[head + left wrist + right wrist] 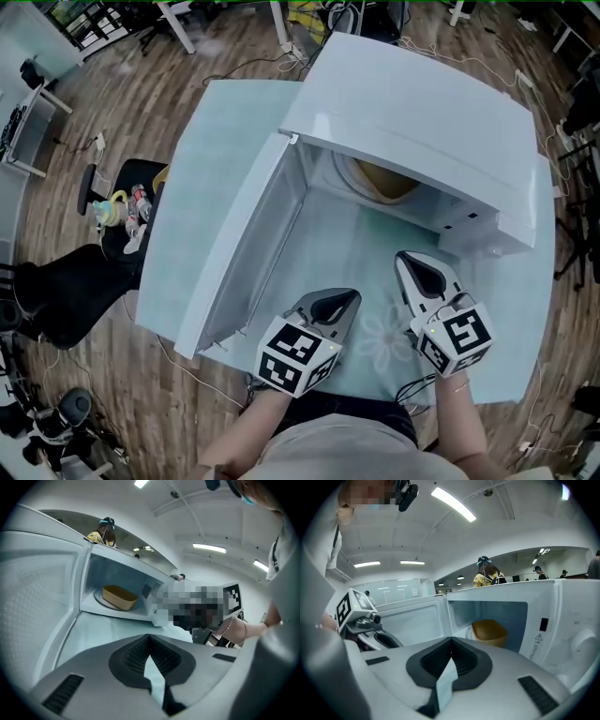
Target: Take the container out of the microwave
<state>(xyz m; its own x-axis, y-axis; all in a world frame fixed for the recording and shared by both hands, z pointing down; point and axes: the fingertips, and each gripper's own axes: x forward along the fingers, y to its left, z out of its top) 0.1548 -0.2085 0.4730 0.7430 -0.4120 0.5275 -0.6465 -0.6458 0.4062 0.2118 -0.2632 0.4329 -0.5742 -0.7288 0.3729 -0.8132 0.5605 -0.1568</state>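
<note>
Inside the microwave (412, 103) sits the container (386, 183), a shallow tan tub resting on the round glass plate (99, 601) towards the back of the cavity. Nothing touches it. The microwave's door (234, 253) stands swung wide open on the left side of the microwave, its inner face turned towards the cavity. The microwave rests on a pale green table (511, 347), which has a faint flower print (380, 337) just in front of the microwave's opening.

Both grippers hang in front of the microwave, outside the cavity and well apart from the container, each pointing towards the opening. The left gripper (349, 298) is in front of the microwave's door side; its jaws are together at the tips, with nothing between them. The right gripper (405, 258) is a little nearer to the microwave, in front of its control-panel side; its jaws are also closed and empty. To the left of the microwave, on the wooden floor, stands a black chair (122, 202) with small items on it.
</note>
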